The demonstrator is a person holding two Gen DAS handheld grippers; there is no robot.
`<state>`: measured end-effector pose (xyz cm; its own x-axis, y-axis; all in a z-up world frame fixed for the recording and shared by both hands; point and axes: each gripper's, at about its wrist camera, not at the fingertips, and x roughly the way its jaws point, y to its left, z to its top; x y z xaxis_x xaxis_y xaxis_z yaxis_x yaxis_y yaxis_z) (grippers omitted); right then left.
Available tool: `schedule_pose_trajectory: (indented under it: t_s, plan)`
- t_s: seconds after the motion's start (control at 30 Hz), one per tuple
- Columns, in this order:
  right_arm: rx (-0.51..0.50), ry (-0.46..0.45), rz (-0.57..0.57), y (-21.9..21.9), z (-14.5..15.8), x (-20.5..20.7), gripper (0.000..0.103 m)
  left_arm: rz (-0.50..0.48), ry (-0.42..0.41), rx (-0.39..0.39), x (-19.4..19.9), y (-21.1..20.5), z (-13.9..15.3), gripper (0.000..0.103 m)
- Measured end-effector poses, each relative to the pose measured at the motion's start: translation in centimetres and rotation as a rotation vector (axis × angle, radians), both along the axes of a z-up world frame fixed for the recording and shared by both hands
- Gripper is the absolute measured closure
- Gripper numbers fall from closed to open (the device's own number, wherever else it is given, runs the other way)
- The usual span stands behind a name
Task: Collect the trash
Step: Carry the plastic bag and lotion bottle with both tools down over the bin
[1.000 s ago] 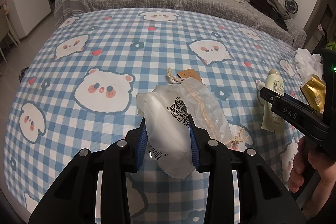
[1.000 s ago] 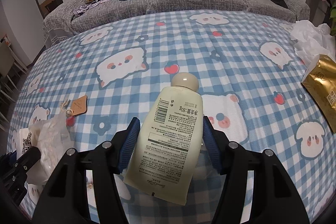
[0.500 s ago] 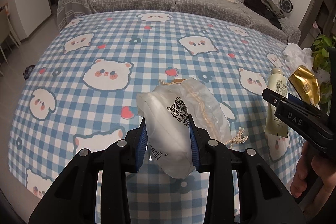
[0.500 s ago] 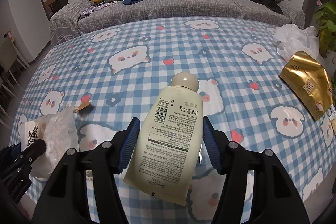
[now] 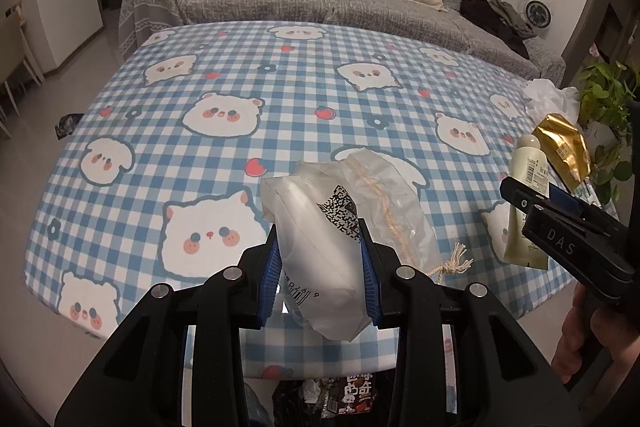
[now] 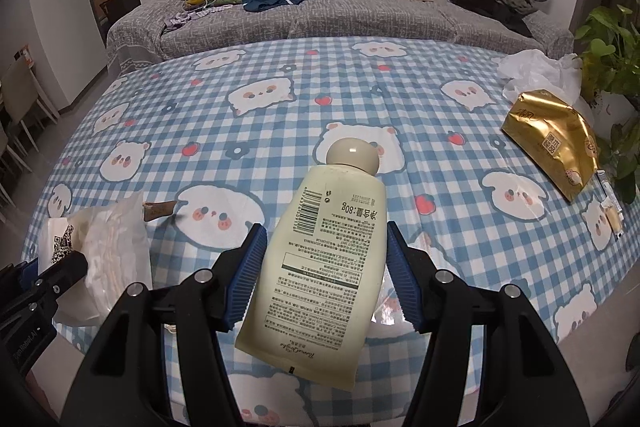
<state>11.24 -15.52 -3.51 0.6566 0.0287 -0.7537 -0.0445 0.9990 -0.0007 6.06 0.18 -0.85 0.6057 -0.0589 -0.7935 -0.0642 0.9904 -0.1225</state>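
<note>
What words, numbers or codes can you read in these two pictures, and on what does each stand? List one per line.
"DAS": on the right claw body, left wrist view.
"80g", after Chinese print: on the cream tube held in the right claw.
Barcode and small print on the tube: too small to read.
QR code: on the plastic bag in the left claw; its print is unreadable.
Chinese characters on the gold packet: too blurred.
</note>
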Motion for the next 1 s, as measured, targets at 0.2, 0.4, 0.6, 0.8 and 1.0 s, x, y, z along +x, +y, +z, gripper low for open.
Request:
schedule_pose_trajectory:
  t_s: [0.2,0.4,0.6,0.8,1.0]
  plan:
    - [-0.007,-0.012,0.013,0.2,0.4,-2.8,0.046,0.003,0.002,-0.008,-2.4,0.2,-0.2,0.069]
    - [0.002,-0.020,0.013,-0.2,0.7,-5.7,0.045,0.009,0.011,-0.023,-5.0,0.4,-0.7,0.069]
    - [0.016,-0.042,0.022,-0.4,1.1,-9.0,0.045,0.022,0.006,-0.046,-7.8,0.5,-0.5,0.069]
    - [0.014,-0.055,0.039,-0.1,1.1,-12.2,0.045,0.004,0.005,-0.036,-10.1,-0.5,-0.8,0.069]
    - [0.015,-0.061,0.047,-0.7,0.5,-15.1,0.045,-0.016,0.012,-0.029,-12.9,-1.4,-1.7,0.069]
